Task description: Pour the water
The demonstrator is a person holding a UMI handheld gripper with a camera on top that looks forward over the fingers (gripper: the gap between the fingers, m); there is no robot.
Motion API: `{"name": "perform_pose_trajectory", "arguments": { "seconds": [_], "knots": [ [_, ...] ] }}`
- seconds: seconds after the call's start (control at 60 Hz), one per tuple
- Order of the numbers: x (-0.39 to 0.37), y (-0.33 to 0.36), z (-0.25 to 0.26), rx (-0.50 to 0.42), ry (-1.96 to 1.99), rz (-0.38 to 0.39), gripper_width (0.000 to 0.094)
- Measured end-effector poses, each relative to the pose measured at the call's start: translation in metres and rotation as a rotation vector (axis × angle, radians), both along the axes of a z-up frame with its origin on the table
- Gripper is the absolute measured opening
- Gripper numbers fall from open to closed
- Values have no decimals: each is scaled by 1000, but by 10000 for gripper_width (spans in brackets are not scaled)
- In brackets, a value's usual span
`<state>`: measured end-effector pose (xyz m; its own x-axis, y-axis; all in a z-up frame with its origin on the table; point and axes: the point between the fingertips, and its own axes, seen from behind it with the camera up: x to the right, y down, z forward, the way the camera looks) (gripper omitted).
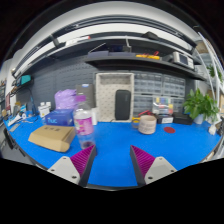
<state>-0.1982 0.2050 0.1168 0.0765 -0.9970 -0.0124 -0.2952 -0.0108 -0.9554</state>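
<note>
My gripper (113,160) is open, its two magenta pads (84,159) spread wide over the blue tabletop (115,140) with nothing between them. A can-like container with a pink and white label (85,124) stands just beyond the left finger. A squat whitish cup or jar (148,124) stands farther off, ahead and to the right. A purple translucent vessel (68,99) sits behind the can, on a blue box (60,116).
A tan cardboard box (52,137) lies left of the can. A white cabinet with a dark panel (115,97) and drawer bins (165,97) stand at the back wall under a shelf. A green plant (203,104) is at the far right.
</note>
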Motion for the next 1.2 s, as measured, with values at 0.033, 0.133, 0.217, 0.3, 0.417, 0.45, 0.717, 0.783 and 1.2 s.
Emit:
{"name": "perform_pose_trajectory", "arguments": {
  "seconds": [0.033,0.133,0.217,0.3,0.417,0.45,0.717,0.783,1.2],
  "knots": [
    [-1,18,-4,-1,3,21,690],
    [8,51,-12,5,11,50,691],
    [24,69,-11,25,-5,53,692],
    [43,84,-10,12,-17,62,689],
    [70,98,-9,-18,-21,55,691],
    [78,101,-7,-21,-31,49,691],
    [132,112,-4,-21,-86,29,682],
    [140,113,-14,-3,-79,23,540],
    [144,120,-13,13,-118,122,353]
  ]
}}
